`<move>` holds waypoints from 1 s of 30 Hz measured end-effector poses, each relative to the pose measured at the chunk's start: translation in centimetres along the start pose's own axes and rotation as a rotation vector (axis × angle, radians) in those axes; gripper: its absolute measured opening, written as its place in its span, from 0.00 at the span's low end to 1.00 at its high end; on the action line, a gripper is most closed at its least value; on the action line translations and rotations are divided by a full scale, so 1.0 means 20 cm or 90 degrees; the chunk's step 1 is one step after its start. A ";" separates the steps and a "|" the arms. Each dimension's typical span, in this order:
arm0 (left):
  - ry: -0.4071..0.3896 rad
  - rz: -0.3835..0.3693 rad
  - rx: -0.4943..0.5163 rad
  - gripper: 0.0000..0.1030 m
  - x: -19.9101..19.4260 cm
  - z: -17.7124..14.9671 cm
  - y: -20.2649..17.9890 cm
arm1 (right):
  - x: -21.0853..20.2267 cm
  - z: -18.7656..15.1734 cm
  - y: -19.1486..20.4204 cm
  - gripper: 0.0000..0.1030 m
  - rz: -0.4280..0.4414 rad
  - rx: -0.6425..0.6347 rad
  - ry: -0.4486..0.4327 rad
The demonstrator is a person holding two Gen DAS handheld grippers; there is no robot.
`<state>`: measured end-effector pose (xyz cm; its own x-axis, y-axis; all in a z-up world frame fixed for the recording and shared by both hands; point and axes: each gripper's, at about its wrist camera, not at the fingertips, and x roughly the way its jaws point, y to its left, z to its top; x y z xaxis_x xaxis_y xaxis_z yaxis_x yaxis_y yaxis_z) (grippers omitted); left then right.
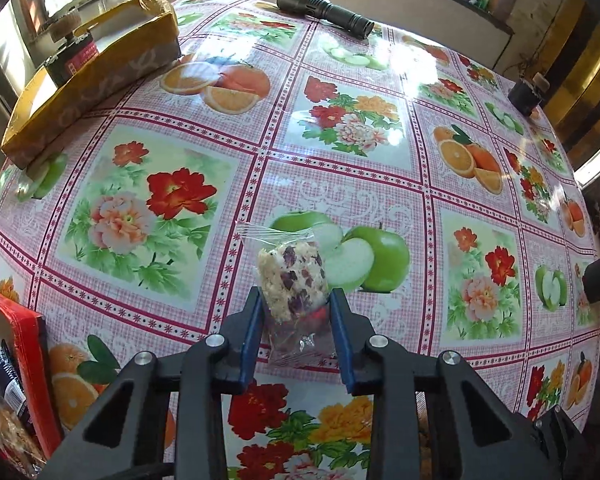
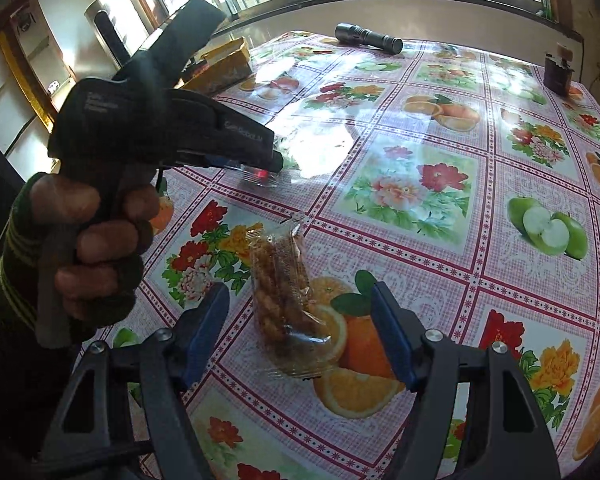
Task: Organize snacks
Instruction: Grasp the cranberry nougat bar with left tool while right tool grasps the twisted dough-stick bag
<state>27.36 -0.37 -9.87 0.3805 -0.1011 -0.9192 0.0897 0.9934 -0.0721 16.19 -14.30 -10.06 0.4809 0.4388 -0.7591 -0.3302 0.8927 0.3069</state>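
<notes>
A clear packet holding a white snack bar flecked with purple (image 1: 294, 280) lies on the fruit-and-flower tablecloth (image 1: 380, 184). My left gripper (image 1: 295, 294) is shut on it, a blue pad pressed to each side. In the right wrist view that left gripper (image 2: 271, 163) points steeply down at the table, held by a hand (image 2: 96, 248) in a striped sleeve, with the packet's clear end (image 2: 260, 178) under its tip. A packet of brown twisted snacks (image 2: 284, 296) lies flat between the fingers of my right gripper (image 2: 300, 288), which is open with a gap on both sides.
A yellow cardboard box (image 1: 100, 68) stands at the far left. A black flashlight (image 1: 324, 10) lies at the table's far edge. A red tray (image 1: 30, 340) with several packets sits at the near left. A small dark object (image 1: 526, 94) stands at the far right.
</notes>
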 end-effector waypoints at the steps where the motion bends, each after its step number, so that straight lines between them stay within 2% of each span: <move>1: -0.002 0.001 0.003 0.30 -0.01 -0.01 0.01 | 0.01 0.00 0.02 0.71 -0.002 -0.005 0.003; 8: -0.010 0.012 0.009 0.29 -0.06 -0.11 0.07 | 0.13 -0.02 0.15 0.69 -0.102 -0.078 0.032; 9: -0.010 0.010 0.006 0.29 -0.07 -0.13 0.08 | 0.14 -0.03 0.18 0.65 -0.131 -0.099 0.035; 10: -0.010 0.006 0.001 0.29 -0.08 -0.15 0.09 | 0.14 -0.04 0.21 0.53 -0.155 -0.119 0.033; 12: -0.011 -0.010 -0.010 0.28 -0.11 -0.21 0.11 | 0.12 -0.04 0.20 0.35 -0.137 -0.101 0.029; 14: -0.017 -0.019 -0.011 0.27 -0.15 -0.27 0.11 | 0.09 -0.03 0.18 0.35 -0.127 -0.069 0.022; 16: -0.026 -0.028 -0.011 0.19 -0.19 -0.33 0.12 | 0.06 -0.03 0.15 0.35 -0.103 -0.032 0.007; 23: -0.030 -0.050 -0.011 0.18 -0.29 -0.50 0.19 | -0.10 -0.03 0.14 0.35 -0.040 0.046 -0.054; 30: -0.050 -0.063 -0.013 0.17 -0.39 -0.59 0.24 | -0.20 -0.12 0.17 0.35 -0.010 0.082 -0.069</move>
<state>13.94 5.77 -7.56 0.4415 -0.2013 -0.8744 0.1119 0.9793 -0.1689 11.34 -13.29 -7.39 0.5721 0.4272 -0.7001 -0.2190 0.9022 0.3715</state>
